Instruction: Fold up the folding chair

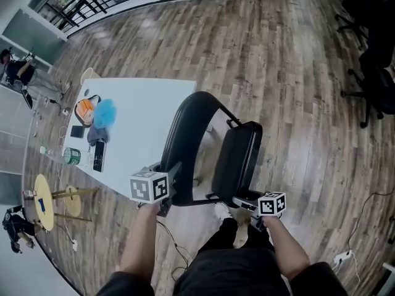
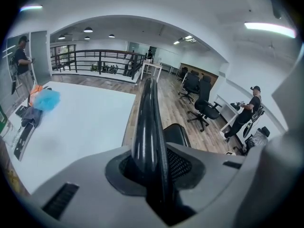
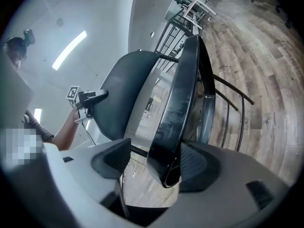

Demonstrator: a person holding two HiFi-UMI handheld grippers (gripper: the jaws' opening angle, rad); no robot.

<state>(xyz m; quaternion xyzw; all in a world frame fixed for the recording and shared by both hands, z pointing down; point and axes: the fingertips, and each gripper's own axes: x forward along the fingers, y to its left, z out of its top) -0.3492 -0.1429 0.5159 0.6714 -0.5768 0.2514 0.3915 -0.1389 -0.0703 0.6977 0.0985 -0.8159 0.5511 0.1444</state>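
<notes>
A black folding chair stands on the wood floor beside a white table. In the head view its curved backrest (image 1: 185,128) is on the left and its seat (image 1: 237,156) is tipped up steeply on the right. My left gripper (image 1: 168,190) is shut on the backrest's near edge; in the left gripper view the backrest (image 2: 148,113) runs straight up from between the pads of the left gripper (image 2: 154,167). My right gripper (image 1: 250,205) is at the seat's near edge. In the right gripper view the seat (image 3: 183,89) lies against the right pad of the right gripper (image 3: 156,160), with a gap to the left pad.
The white table (image 1: 148,110) at the left carries a blue puff (image 1: 105,113), an orange bag (image 1: 85,111) and a green can (image 1: 72,156). Black office chairs (image 1: 370,73) stand at the far right. A yellow stool (image 1: 42,199) and floor cables lie nearby. My legs are just below the chair.
</notes>
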